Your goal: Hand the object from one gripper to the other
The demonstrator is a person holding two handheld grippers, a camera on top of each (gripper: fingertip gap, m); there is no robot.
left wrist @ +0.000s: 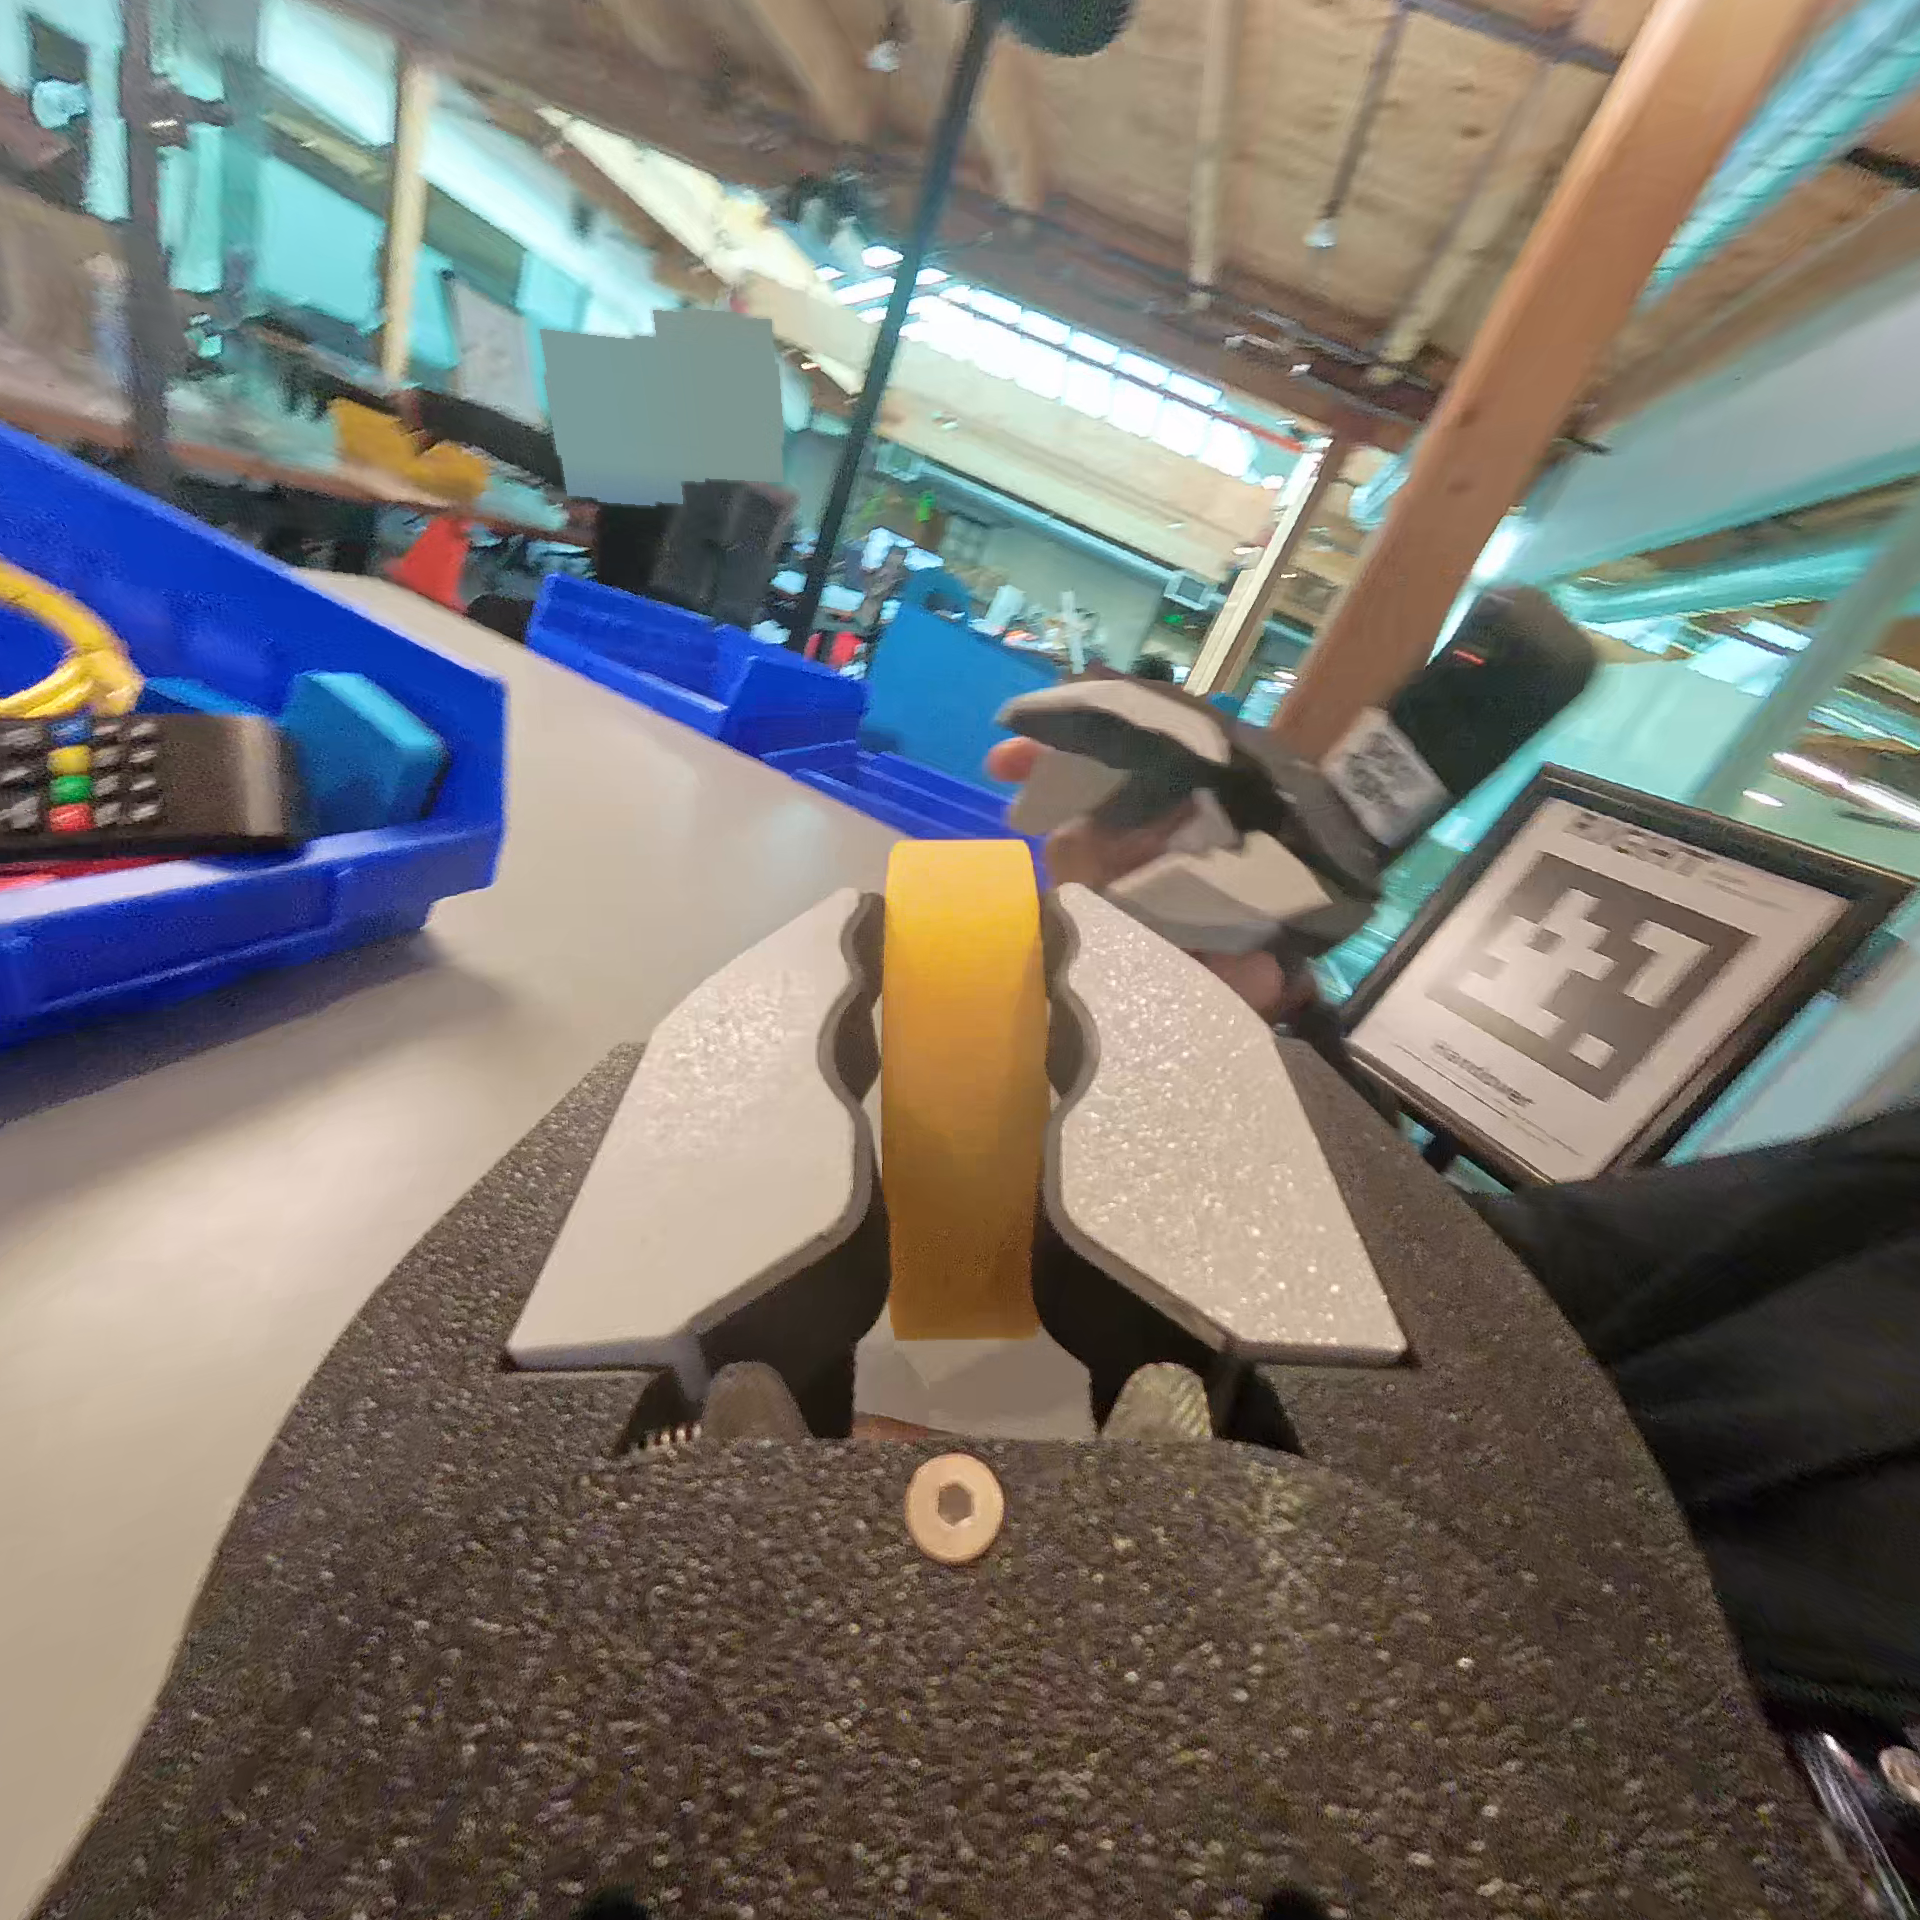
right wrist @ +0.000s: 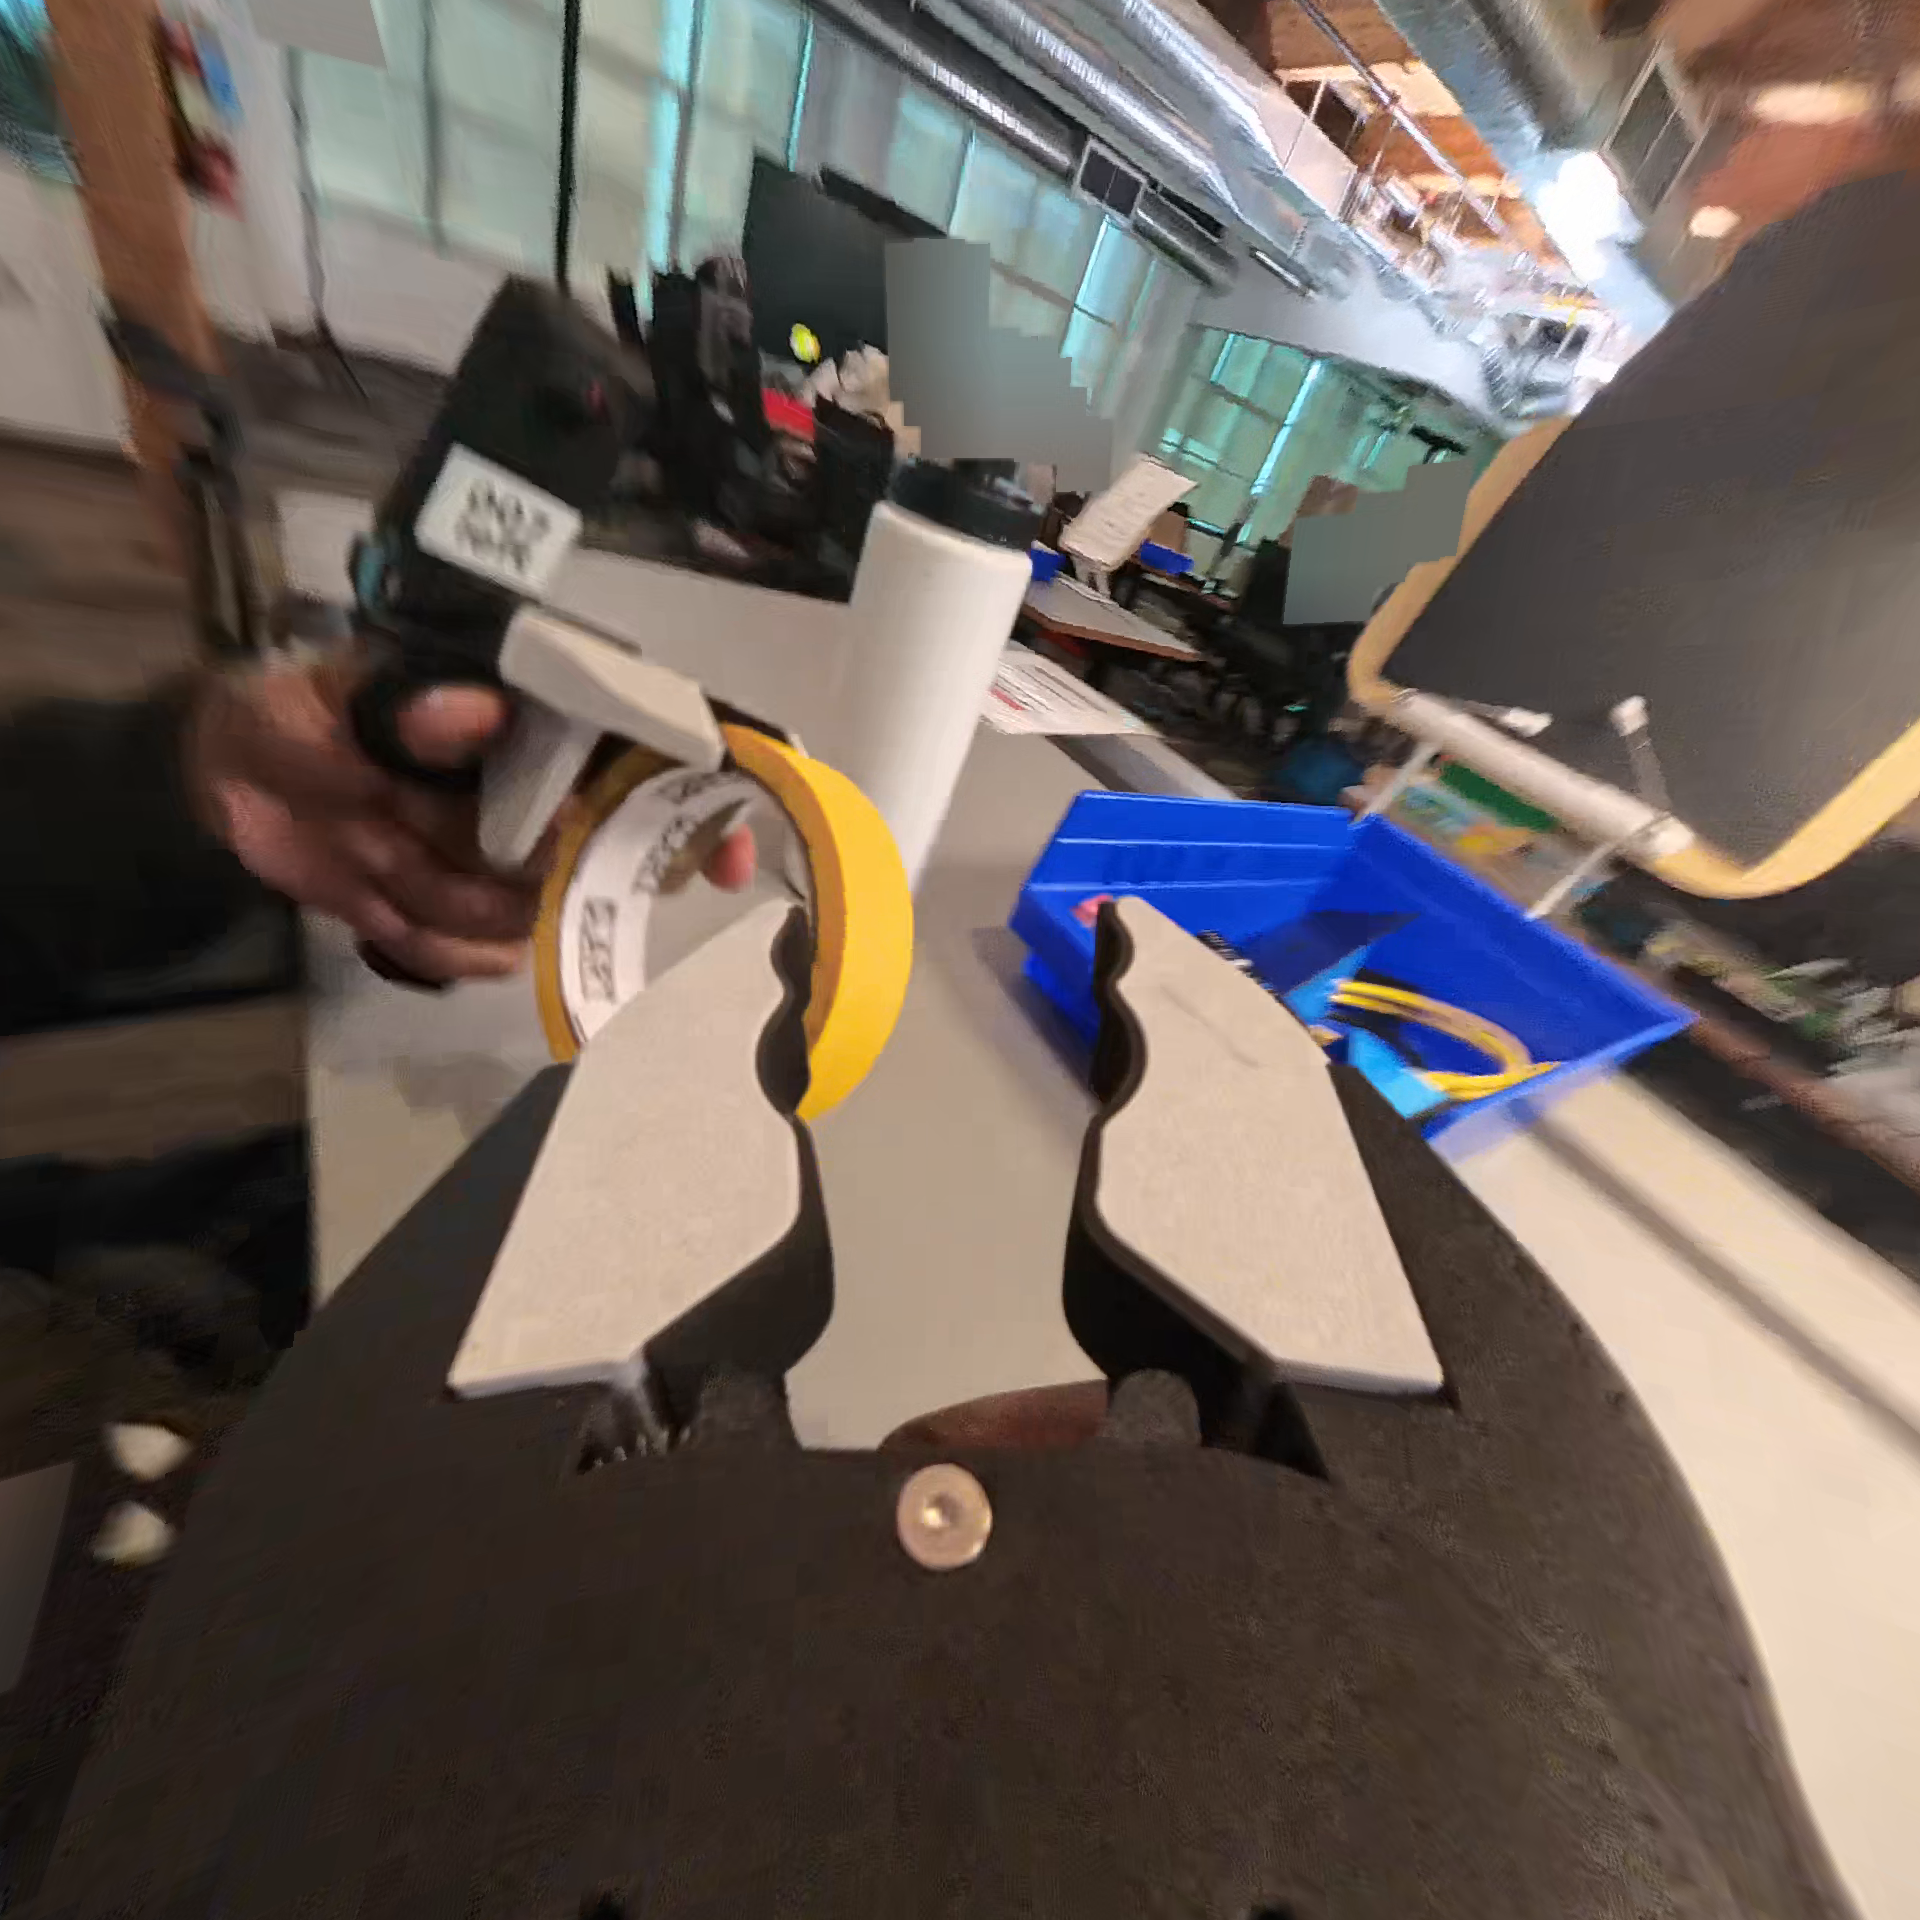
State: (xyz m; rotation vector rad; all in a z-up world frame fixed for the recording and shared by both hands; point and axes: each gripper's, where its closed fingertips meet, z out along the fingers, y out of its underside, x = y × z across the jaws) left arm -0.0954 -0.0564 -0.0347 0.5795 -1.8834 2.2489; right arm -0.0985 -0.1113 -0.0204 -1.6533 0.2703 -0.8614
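Left gripper (left wrist: 961,914) clamped on a roll of yellow tape (left wrist: 961,1081), held edge-on between both grey fingers (left wrist: 727,1132), above the grey table (left wrist: 644,831). Right gripper (right wrist: 951,925) spread wide, holding nothing, just beside the roll (right wrist: 852,914), its near fingertip overlapping the rim. Off to its right, a blue bin (right wrist: 1247,862) with yellow cable (right wrist: 1455,1029) inside.

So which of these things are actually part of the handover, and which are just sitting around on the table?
Part of the job:
- yellow tape roll, clamped in the left gripper
- right gripper, open and close to the roll

Just lying about:
- blue bin holding a remote control, a yellow cable and a blue block
- further blue bins
- framed marker card
- white cylinder
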